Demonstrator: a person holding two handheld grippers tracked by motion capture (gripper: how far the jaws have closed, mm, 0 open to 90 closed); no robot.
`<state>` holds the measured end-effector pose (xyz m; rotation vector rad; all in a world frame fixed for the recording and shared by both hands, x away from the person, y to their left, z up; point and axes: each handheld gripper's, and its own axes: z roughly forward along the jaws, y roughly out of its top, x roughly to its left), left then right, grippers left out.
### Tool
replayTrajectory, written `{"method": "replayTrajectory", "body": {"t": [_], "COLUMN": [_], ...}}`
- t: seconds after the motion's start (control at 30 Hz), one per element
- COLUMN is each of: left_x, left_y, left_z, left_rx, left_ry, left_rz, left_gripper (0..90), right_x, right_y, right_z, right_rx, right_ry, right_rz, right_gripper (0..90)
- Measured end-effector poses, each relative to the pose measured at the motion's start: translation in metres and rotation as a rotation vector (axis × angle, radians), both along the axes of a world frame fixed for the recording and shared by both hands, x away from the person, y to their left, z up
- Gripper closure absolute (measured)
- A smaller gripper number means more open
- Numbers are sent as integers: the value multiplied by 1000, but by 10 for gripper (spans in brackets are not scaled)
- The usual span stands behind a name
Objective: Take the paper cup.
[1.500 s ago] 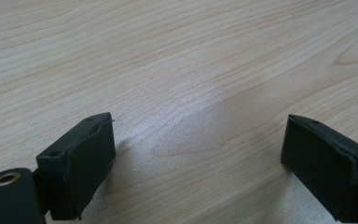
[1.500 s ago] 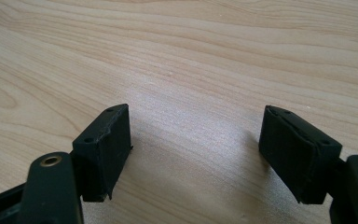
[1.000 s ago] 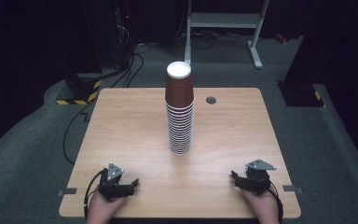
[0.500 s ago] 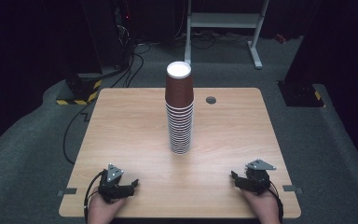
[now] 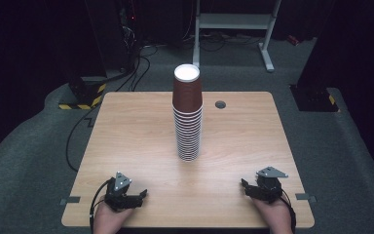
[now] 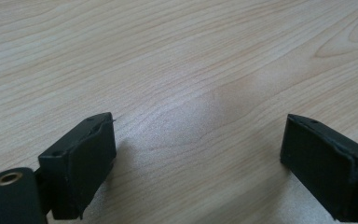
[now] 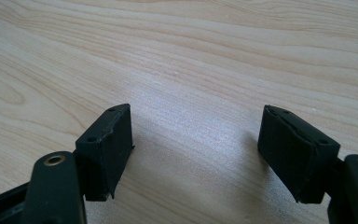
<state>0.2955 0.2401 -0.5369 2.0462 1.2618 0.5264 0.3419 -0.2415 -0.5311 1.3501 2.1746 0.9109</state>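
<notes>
Both grippers' fingers (image 6: 79, 163) (image 7: 107, 149) spread wide, empty, over table (image 5: 126, 136).

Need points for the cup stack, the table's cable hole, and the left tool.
cup stack (image 5: 187, 124), high view, on the side of the stack midway up.
cable hole (image 5: 220, 104), high view, on the dark round opening in the tabletop.
left tool (image 6: 198, 156), left gripper view, midway between its two open black jaw tips.

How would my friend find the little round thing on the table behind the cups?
Start at the wooden table and find the tall stack of brown paper cups in its middle. Look just right of the stack, near the far edge: the small dark round hole sits flat in the tabletop. It is the one dark spot on the pale wood.
</notes>
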Motion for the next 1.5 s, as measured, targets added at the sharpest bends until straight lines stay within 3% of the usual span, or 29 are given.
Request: {"method": "replayTrajectory", "body": {"t": [0.17,0.27,0.5,0.67,0.83,1.37,1.5], "left_x": [1,1,1,1,-1,5,4], "left_y": [-2,-1,5,4,-5,-24,-29], "left_z": [1,2,16,22,33,63,71], "left_rx": [8,-17,-87,-138,-147,-241,-238], "left_ry": [19,25,-42,-69,-127,-200,-230], "left_rz": [-9,-16,-36,-42,-68,-121,-135], "left_gripper": [65,58,66,66,66,68,72], "right_x": [0,0,0,0,0,1,2], "right_y": [0,0,0,0,0,-2,-2], "right_z": [0,0,0,0,0,0,0], "right_rx": [0,0,0,2,4,15,6], "right_ry": [0,0,-1,-1,1,2,4], "right_rz": [4,5,1,0,6,6,-9], "right_gripper": [257,257,262,261,261,250,237]}}
